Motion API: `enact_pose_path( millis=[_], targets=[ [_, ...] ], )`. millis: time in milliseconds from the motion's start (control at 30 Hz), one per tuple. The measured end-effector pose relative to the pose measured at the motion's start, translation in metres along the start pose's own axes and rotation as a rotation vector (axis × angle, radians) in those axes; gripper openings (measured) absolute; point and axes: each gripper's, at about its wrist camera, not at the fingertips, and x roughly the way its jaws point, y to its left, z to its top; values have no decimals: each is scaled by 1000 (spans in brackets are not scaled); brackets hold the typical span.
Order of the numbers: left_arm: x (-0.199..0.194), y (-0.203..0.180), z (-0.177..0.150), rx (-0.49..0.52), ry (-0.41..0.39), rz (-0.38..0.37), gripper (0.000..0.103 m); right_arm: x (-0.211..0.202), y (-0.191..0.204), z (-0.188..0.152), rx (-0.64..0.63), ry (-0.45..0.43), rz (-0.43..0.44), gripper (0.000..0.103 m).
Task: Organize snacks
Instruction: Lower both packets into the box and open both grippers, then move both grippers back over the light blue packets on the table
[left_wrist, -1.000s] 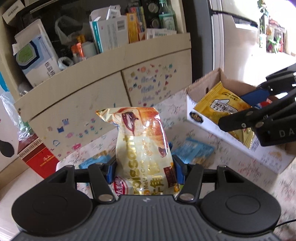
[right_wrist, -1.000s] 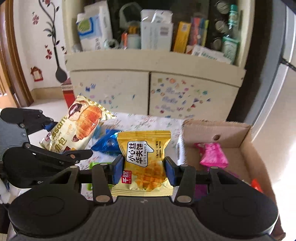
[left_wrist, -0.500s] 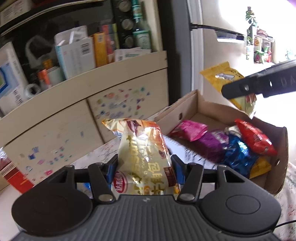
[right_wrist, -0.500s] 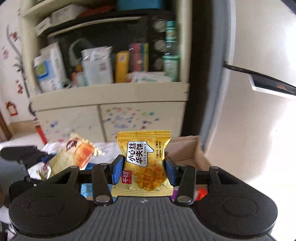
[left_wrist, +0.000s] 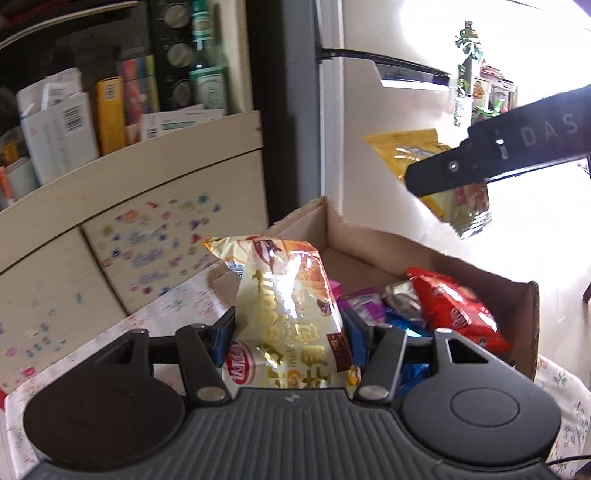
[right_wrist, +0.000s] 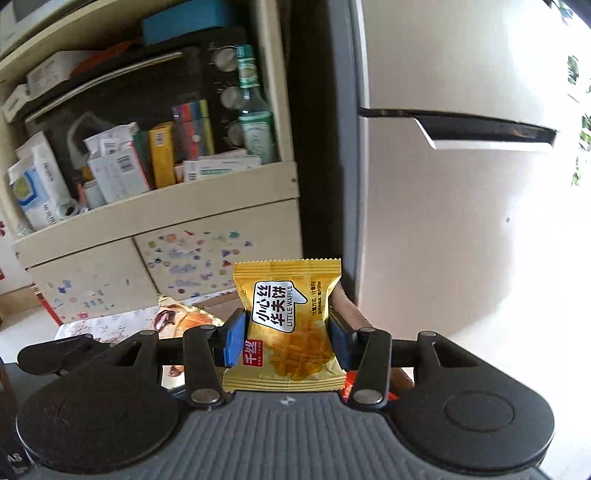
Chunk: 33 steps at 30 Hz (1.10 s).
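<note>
My left gripper (left_wrist: 288, 332) jaws squeeze the croissant bag (left_wrist: 286, 314) and my right gripper (right_wrist: 286, 338) jaws squeeze the little waffle pack (right_wrist: 288, 325), so I'd lower both into the cardboard box (left_wrist: 532, 314) (already half full) before letting go.

The left gripper (left_wrist: 288, 332) is angling downward, its fingers (left_wrist: 225, 334) clamping a packet. The right gripper (right_wrist: 286, 338) is likewise pinching one, raised beyond the left gripper.

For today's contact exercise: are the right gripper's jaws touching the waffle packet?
Touching. The right wrist view shows both blue pads pressed against the sides of the waffle packet, which the right gripper holds upright.
</note>
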Motion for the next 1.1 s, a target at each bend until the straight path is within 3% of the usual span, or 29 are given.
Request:
enact_pose_path(
  millis=[233,333,367,467,633,1100],
  targets=[
    [25,-19,3,1,9,-38,60,11,-18,-2,80,41,-40,55],
    [26,-23,2,-24,-3,-45,88,15,-23,-4,130,56,-54,62],
    [25,-22,2,-40,-6,-50,92,15,-24,-4,144,60,-45,66],
    [18,-15,8,-88,-7,-62,93,12,-25,-4,175,51,-21,77],
    [1,6,16,-158,-16,-31,96,7,-26,-2,202,23,17,83],
    [-50,86,-4,-188,11,144,99,11,15,-2,100,15,141,92]
  ],
)
